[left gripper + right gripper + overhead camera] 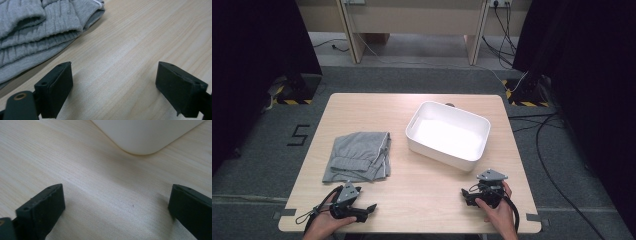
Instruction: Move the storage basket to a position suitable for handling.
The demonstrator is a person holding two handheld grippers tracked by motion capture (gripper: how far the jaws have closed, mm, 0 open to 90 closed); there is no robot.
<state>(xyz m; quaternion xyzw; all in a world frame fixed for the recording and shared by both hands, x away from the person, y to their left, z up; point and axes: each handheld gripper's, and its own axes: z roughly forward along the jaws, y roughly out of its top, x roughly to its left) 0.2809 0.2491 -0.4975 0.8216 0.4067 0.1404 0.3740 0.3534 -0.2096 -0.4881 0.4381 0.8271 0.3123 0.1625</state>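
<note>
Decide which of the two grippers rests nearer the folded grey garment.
The left gripper: it lies just below the grey garment on the table's left side, while the right gripper sits below the white tub.

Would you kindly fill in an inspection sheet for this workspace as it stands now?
Surface: light wooden table, bare between the things.
Job's things: folded grey garment at left, flat on the table; white tub at right, nothing seen inside.
Clutter: nothing seen on the table.
Grippers: left gripper and right gripper at the near edge, each in a hand, both open, nothing between the jaws.
Cables: one cable trails from the right gripper, another from the left; more run over the floor at right.
Surroundings: grey floor with a marked 5, black curtains at both sides, wooden furniture behind.
</note>
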